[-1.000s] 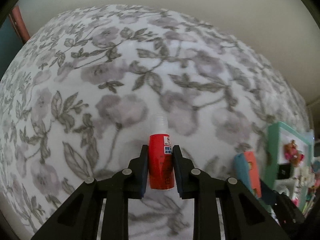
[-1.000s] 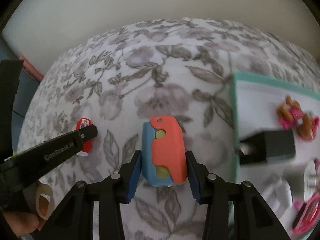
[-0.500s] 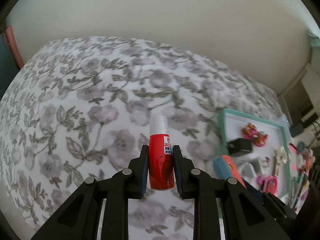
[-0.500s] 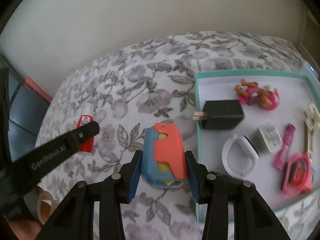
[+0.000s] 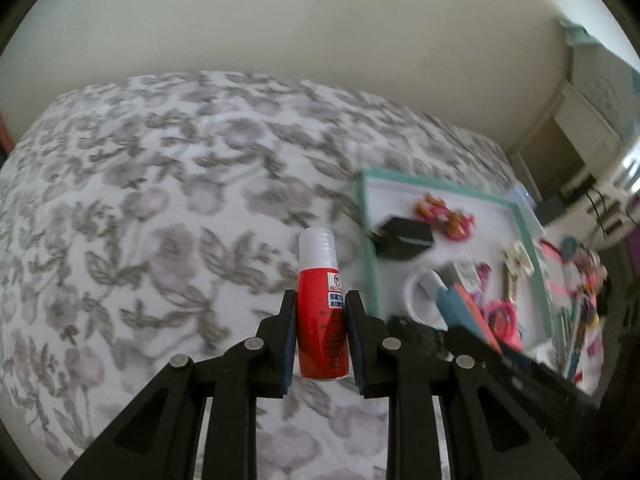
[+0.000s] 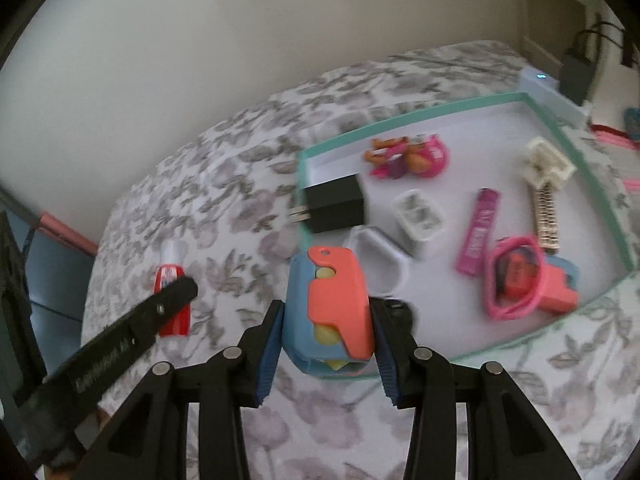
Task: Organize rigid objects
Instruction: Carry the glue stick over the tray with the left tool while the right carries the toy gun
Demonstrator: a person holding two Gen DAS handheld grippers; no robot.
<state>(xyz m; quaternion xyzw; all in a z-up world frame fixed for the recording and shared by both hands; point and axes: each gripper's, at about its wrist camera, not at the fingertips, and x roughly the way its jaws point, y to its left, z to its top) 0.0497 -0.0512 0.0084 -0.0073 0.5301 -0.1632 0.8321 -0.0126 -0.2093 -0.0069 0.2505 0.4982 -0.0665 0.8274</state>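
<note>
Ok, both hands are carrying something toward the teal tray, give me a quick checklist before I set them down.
1. Left gripper clamped on the red bottle: ok, jaws press both its sides.
2. Right gripper clamped on the blue and orange toy: ok.
3. Bottle upright in the jaws, clear cap up: ok.
4. Bare floor left in the teal tray: ok, open white area along the far side.
5. Drop spot clear of the black charger and white ring: not ok, the toy hangs over the tray's near corner beside both.
6. Bottle over the tray: not ok, it hangs over the floral sheet.
</note>
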